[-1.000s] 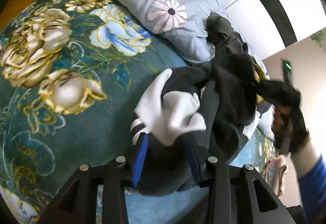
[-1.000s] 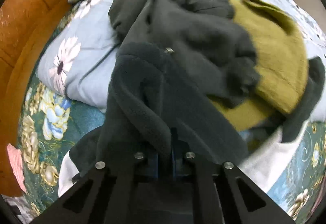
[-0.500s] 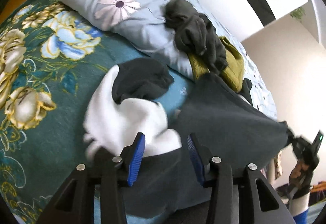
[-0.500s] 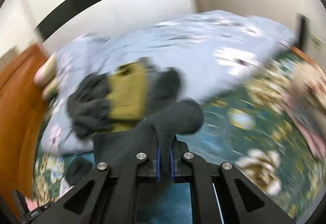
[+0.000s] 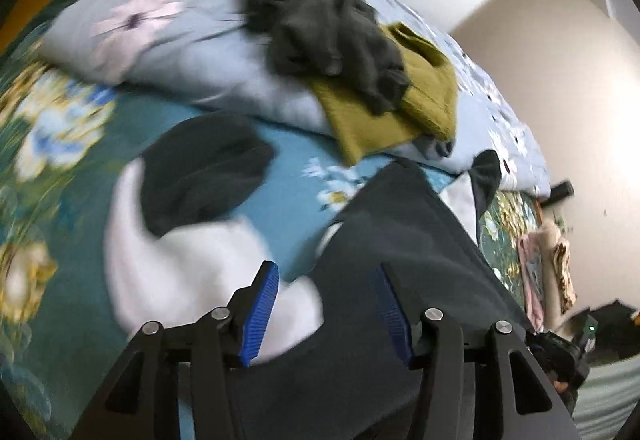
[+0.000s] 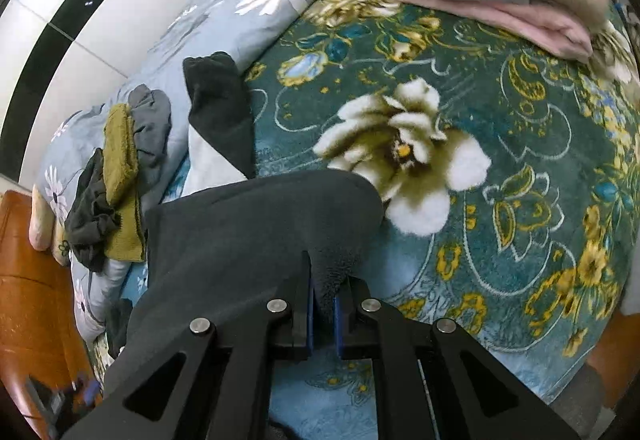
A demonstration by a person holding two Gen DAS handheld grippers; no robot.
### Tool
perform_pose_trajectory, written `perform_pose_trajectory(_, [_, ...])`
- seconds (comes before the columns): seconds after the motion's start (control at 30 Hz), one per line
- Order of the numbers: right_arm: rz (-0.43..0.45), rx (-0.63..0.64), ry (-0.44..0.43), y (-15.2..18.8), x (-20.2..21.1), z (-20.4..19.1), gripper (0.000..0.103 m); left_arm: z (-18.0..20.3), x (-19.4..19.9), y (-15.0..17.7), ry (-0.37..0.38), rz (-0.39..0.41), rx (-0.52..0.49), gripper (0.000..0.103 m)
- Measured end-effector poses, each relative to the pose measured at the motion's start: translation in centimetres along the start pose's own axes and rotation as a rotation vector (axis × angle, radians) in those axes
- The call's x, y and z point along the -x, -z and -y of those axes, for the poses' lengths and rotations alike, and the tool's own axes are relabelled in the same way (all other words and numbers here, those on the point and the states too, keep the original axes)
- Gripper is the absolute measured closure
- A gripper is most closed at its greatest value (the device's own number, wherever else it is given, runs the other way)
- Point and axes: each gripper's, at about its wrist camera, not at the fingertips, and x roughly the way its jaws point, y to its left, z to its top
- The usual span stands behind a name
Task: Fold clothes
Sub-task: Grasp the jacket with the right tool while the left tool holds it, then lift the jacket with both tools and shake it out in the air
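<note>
White wall [image 5: 568, 88] behind a bed [image 6: 520, 200] with floral teal blanket.

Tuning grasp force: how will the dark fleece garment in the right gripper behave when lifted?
Probably floppy: the dark fleece garment sags in soft folds from the right gripper. Its fuzzy pile, bunched between the blue pads, should resist slipping. Likely light, since one pinched edge seems to carry it.
</note>
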Motion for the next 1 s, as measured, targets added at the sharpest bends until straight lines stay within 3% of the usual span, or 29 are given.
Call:
perform_pose_trajectory(0.2, [0.005, 0.038, -0.028, -0.8, 0.1, 0.1, 0.096, 4.3, -7.9, -4.7, -0.005, -0.108, -0.092, 0.048])
perform_pose_trajectory(0.33, [-0.005, 0.082, -0.001, -0.7, -0.4, -0.4, 0.096, 7.1, -13.9, -6.6, -0.041, -0.189, -0.218, 0.048])
perform_pose_trajectory(0.47, [-0.025, 0.089, 0.007, -0.8, -0.9, -0.3, 0.096, 8.0, -19.0, -7.8, -0.074, -0.251, -0.248, 0.048])
perform_pose_trajectory(0.63, [-0.053, 0.096, 0.015, -1.1, -1.5, -0.1, 0.095, 7.6, -22.7, -8.7, -0.097, -0.281, -0.226, 0.048])
perform_pose_trajectory(0.8, [-0.07, 0.107, 0.024, -1.5, -2.2, -0.4, 0.095, 8.0, -23.4, -8.3, -0.091, -0.261, -0.266, 0.05])
perform_pose_trajectory(0.83, [-0.069, 0.109, 0.023, -1.7, -2.2, -0.5, 0.095, 8.1, -23.4, -8.2, -0.093, -0.259, -0.271, 0.056])
perform_pose_trajectory(0.87, [-0.069, 0.112, 0.023, -1.8, -2.3, -0.6, 0.095, 8.2, -23.4, -8.1, -0.101, -0.258, -0.276, 0.074])
perform_pose_trajectory(0.93, [-0.067, 0.118, 0.024, -2.1, -2.3, -1.0, 0.095, 8.3, -23.3, -7.7, -0.111, -0.252, -0.282, 0.09])
perform_pose_trajectory(1.0, [-0.059, 0.125, 0.022, -2.4, -2.0, -1.4, 0.095, 8.4, -22.5, -7.4, -0.103, -0.23, -0.267, 0.092])
